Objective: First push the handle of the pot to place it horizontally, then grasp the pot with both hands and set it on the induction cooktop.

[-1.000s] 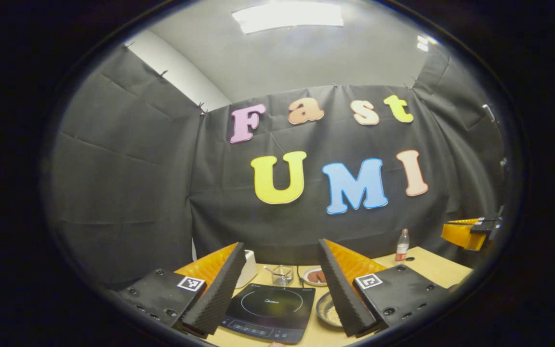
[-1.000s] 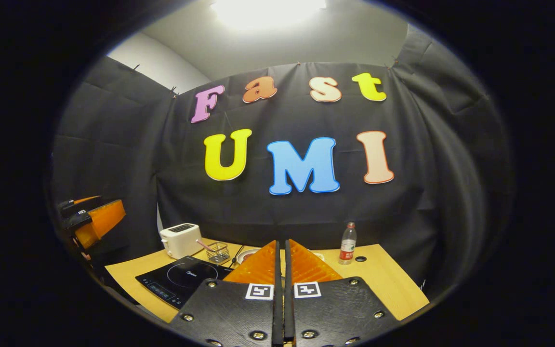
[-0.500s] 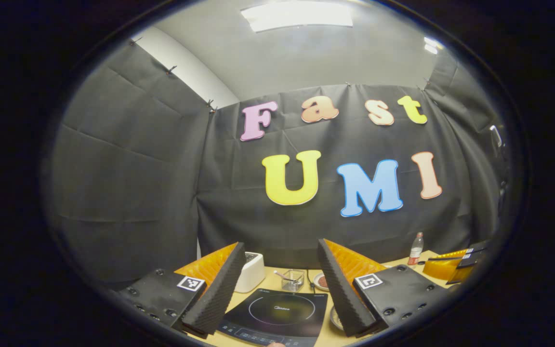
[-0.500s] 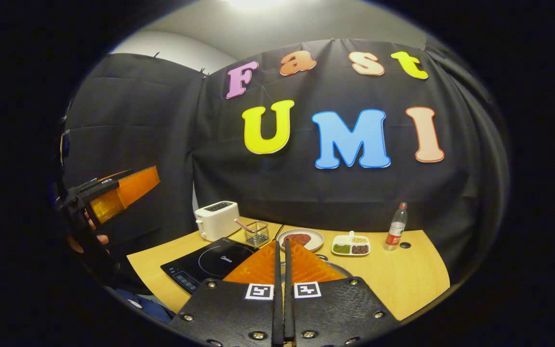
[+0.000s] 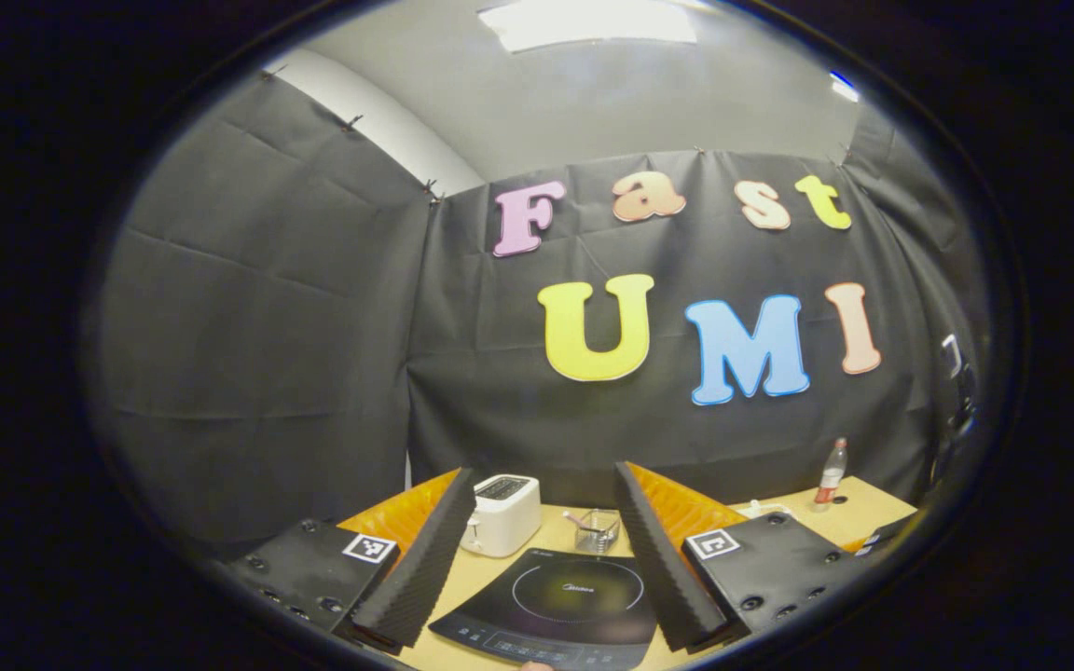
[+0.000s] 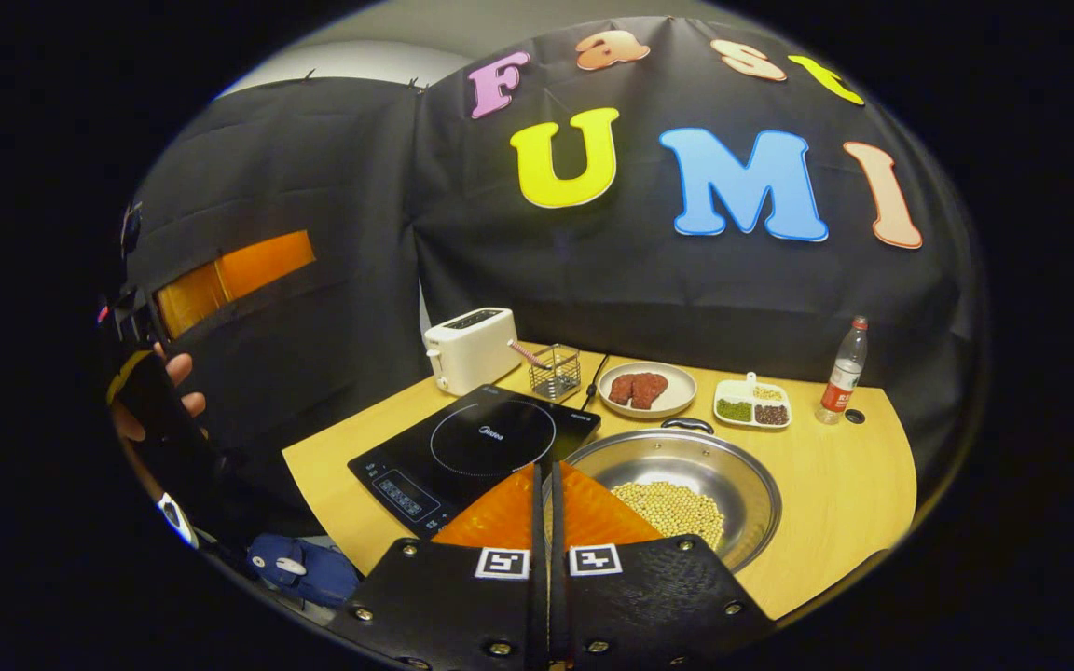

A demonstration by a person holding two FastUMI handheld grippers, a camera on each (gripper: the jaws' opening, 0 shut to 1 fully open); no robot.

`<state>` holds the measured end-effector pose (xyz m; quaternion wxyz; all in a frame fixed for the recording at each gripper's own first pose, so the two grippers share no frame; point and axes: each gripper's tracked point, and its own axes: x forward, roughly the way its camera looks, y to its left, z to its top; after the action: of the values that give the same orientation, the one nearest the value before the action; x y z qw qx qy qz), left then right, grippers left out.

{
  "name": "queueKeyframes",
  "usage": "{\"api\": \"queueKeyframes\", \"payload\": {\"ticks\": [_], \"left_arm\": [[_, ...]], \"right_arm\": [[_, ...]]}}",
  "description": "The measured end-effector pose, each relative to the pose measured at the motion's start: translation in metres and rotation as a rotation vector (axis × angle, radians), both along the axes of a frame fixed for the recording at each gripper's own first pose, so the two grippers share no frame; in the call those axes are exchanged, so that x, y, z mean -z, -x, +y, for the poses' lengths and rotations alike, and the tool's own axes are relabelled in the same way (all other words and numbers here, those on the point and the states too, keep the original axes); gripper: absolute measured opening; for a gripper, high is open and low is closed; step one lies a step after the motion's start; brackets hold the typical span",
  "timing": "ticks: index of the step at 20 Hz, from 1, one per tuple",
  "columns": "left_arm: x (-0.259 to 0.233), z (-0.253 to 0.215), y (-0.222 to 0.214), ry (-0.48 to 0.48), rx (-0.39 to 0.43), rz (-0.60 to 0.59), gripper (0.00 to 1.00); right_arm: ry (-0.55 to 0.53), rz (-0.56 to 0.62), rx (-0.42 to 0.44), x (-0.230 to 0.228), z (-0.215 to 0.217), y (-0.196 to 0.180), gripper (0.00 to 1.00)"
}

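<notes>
The right gripper point(image 6: 544, 485) is up off the table point(image 6: 835, 485) with its 2 fingers pressed together and nothing between them, hanging just above the near rim of the pot point(image 6: 742, 485). The pot — a wide steel pan with pale beans in its bottom — sits on the wood just to the right of the induction cooktop point(image 6: 472, 447), not on it. Its dark handle point(image 6: 686, 424) shows at the far rim, pointing toward the plate of meat point(image 6: 647, 390).

The left gripper point(image 5: 544, 550) is held higher, fingers spread wide and holding nothing, with the cooktop framed between them; from the right gripper view it appears off at the far left edge, a hand point(image 6: 159, 396) wrapped around its grip.

Behind the cooktop stand a white toaster point(image 6: 472, 347) and a small wire basket point(image 6: 556, 368). Farther right — a divided dish point(image 6: 750, 405) of beans and a bottle point(image 6: 843, 373).
</notes>
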<state>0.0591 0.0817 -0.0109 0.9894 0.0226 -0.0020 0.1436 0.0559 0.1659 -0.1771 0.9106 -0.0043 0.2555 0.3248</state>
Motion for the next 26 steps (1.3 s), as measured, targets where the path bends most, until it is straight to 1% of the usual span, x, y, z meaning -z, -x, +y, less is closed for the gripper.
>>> {"api": "queueKeyframes", "payload": {"ticks": [1, 2, 5, 6, 9, 10, 16, 17, 19, 22, 26], "left_arm": [[0.003, 0.002, -0.001, 0.000, -0.002, 0.001, 1.00], [0.004, 0.003, -0.003, 0.000, -0.005, 0.004, 0.97], [0.009, 0.008, -0.005, 0.005, -0.009, 0.010, 0.97], [0.011, 0.011, -0.006, 0.009, -0.012, 0.013, 0.94], [0.018, 0.015, -0.010, 0.015, -0.019, 0.023, 0.94], [0.019, 0.016, -0.011, 0.013, -0.021, 0.027, 0.97], [0.033, 0.020, -0.022, 0.022, -0.020, 0.050, 0.97], [0.036, 0.020, -0.024, 0.023, -0.017, 0.054, 0.94], [0.038, 0.021, -0.031, 0.024, -0.010, 0.058, 0.99], [0.039, 0.018, -0.040, 0.026, 0.009, 0.059, 0.99], [0.041, 0.011, -0.054, 0.027, 0.039, 0.057, 0.99]], "right_arm": [[0.011, 0.018, -0.014, 0.007, 0.002, 0.001, 0.01], [0.019, 0.038, -0.027, 0.015, 0.006, 0.003, 0.01], [0.053, 0.099, -0.071, 0.038, 0.013, 0.012, 0.01], [0.068, 0.117, -0.086, 0.046, 0.015, 0.016, 0.01], [0.107, 0.161, -0.127, 0.066, 0.019, 0.023, 0.02], [0.115, 0.175, -0.138, 0.073, 0.021, 0.026, 0.02], [0.173, 0.260, -0.192, 0.110, 0.027, 0.037, 0.01], [0.181, 0.279, -0.198, 0.117, 0.027, 0.039, 0.02], [0.197, 0.316, -0.198, 0.129, 0.024, 0.043, 0.02], [0.207, 0.357, -0.178, 0.140, 0.019, 0.043, 0.01], [0.207, 0.401, -0.126, 0.149, 0.010, 0.037, 0.02]]}}
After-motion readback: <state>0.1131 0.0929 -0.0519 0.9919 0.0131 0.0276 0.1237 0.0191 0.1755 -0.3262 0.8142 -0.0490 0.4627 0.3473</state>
